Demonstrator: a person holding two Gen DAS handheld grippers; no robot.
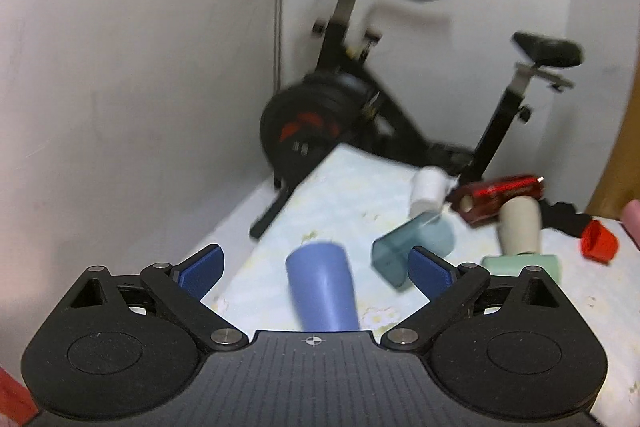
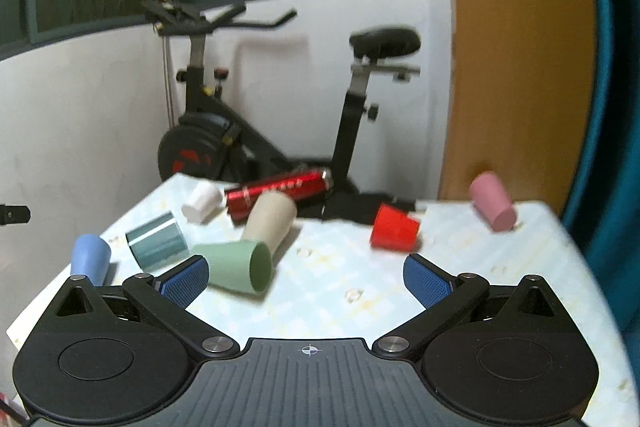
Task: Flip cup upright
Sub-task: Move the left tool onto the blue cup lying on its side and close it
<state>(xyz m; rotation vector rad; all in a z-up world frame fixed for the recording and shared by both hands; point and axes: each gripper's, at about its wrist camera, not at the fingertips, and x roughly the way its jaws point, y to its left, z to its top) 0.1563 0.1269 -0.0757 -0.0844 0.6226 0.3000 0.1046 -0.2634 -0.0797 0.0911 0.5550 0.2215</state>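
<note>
Several cups lie on a table with a pale patterned cloth (image 2: pixel 340 283). A blue cup (image 1: pixel 322 287) stands upside down between the open fingers of my left gripper (image 1: pixel 316 267); it also shows in the right wrist view (image 2: pixel 90 259). A mint green cup (image 2: pixel 236 267) lies on its side by the left finger of my open, empty right gripper (image 2: pixel 306 277). A beige cup (image 2: pixel 270 221), a red cup (image 2: pixel 394 229), a pink cup (image 2: pixel 492 201), a white cup (image 2: pixel 202 203) and a teal cup (image 2: pixel 158 241) lie tipped over.
A red cylindrical tin (image 2: pixel 280 193) lies at the table's back behind the beige cup. A black exercise bike (image 2: pixel 248 131) stands beyond the table against a white wall. A wooden door (image 2: pixel 520 67) is at the right. Black cloth (image 2: pixel 356 205) sits at the back edge.
</note>
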